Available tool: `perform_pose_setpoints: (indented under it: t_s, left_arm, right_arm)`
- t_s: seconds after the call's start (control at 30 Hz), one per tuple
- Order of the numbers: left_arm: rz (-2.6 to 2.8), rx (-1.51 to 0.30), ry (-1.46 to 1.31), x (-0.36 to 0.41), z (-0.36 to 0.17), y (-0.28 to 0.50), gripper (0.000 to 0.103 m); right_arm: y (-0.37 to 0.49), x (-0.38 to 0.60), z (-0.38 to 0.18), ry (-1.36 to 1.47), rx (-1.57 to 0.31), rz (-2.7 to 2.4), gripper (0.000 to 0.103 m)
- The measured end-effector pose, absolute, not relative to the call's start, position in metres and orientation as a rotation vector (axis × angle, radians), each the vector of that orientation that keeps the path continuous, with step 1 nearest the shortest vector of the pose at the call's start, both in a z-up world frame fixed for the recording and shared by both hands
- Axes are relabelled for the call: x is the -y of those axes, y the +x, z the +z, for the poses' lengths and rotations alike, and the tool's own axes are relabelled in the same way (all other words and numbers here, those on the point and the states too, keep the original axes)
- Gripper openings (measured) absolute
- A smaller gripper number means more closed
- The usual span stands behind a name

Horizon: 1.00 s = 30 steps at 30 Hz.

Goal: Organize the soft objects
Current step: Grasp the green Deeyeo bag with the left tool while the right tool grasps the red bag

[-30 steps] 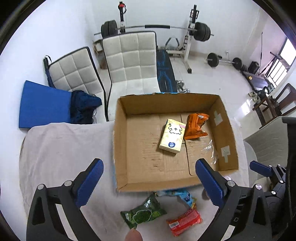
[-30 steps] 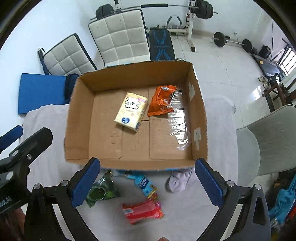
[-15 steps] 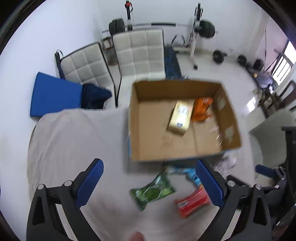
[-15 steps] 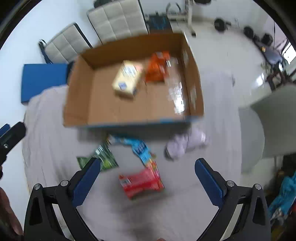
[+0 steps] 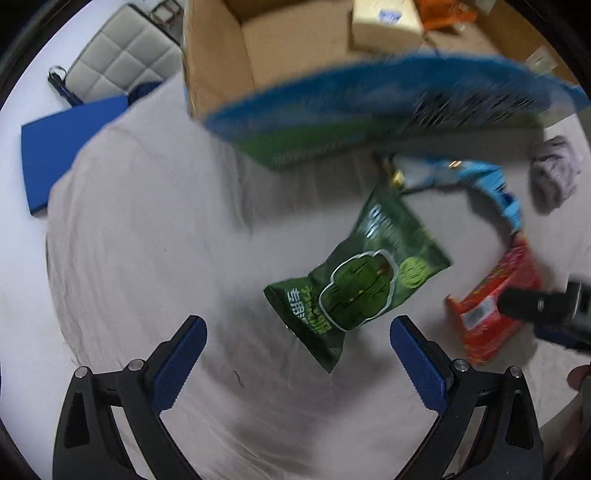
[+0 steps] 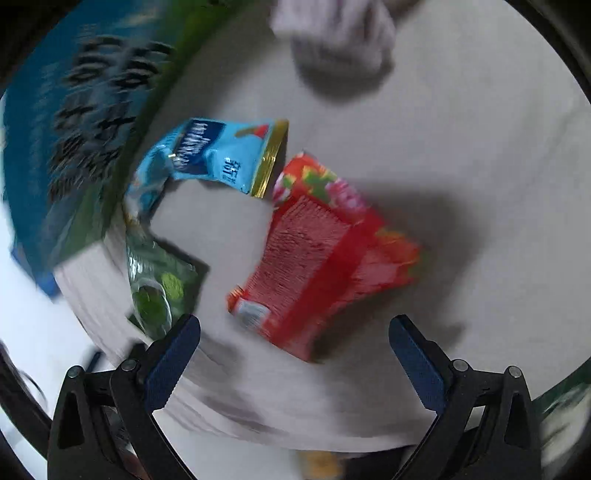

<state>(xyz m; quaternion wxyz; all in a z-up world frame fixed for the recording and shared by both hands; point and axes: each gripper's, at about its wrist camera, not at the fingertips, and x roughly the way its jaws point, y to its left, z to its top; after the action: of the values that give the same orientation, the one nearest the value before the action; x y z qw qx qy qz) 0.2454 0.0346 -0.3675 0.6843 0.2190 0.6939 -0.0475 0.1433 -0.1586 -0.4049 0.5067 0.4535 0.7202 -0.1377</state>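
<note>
Left wrist view cardboard box point(image 5: 288, 40) interior, right wrist red packet point(image 6: 317, 258) close

Left wrist camera looks steeply down from close above the cloth-covered table point(image 5: 155, 229), facing forward past its own spread fingers at lower frame; a green packet point(image 5: 360, 282) sits at centre, the cardboard box point(image 5: 280, 48) fills the top, blurred.

Right wrist camera hangs closer still, tilted down and turned so the box's printed wall point(image 6: 74, 140) sweeps the upper left; a red packet point(image 6: 321, 254) fills the centre.

Both views share the same strip of table beside the box: green packet point(image 6: 159, 288), red packet point(image 5: 495, 302), blue packet point(image 5: 484, 181) point(image 6: 210, 155) and a pale cloth bundle point(image 5: 556, 171) point(image 6: 340, 33).
</note>
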Motion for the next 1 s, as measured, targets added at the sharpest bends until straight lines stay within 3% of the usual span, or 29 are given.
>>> perform_pose_setpoints:
  t_s: [0.1,0.17,0.23,0.3,0.47,0.53,0.57,0.63,0.9,1.0]
  left_arm:
    - [-0.103,-1.584,0.512,-0.038,-0.384,0.244,0.102]
    - [-0.111,-1.586,0.549,-0.037,-0.391,0.243,0.102]
    - [-0.147,-1.586,0.606,-0.030,-0.397,0.242,0.102]
    - [-0.200,-1.582,0.656,-0.019,-0.403,0.241,0.102]
    - [-0.329,-1.577,0.729,0.014,-0.417,0.239,0.098]
    - [-0.353,-1.619,0.663,0.020,-0.421,0.241,0.066]
    - [-0.347,-1.647,0.612,0.019,-0.422,0.243,0.065]
    - [-0.306,-1.696,0.463,0.008,-0.421,0.250,0.051]
    - [-0.048,-1.881,-0.072,-0.050,-0.425,0.218,0.047]
    - [-0.035,-1.861,-0.123,-0.052,-0.425,0.207,0.055]
  right_arm:
    - [0.142,0.155,-0.414,1.102,-1.744,-0.414,0.096]
    - [0.143,0.150,-0.412,1.011,-1.795,-0.406,0.086]
    - [0.144,0.147,-0.410,0.910,-1.844,-0.329,0.067]
    - [0.144,0.148,-0.406,0.791,-1.873,-0.273,0.062]
    - [0.152,0.150,-0.393,0.450,-1.891,-0.197,0.059]
    - [0.156,0.140,-0.394,0.343,-1.930,-0.125,0.060]
    - [0.157,0.138,-0.393,0.331,-1.931,-0.120,0.060]
    - [0.155,0.133,-0.394,0.306,-1.918,-0.125,0.061]
    - [0.145,0.104,-0.394,0.145,-1.917,-0.037,0.060]
    - [0.144,0.103,-0.398,0.181,-1.912,-0.058,0.064]
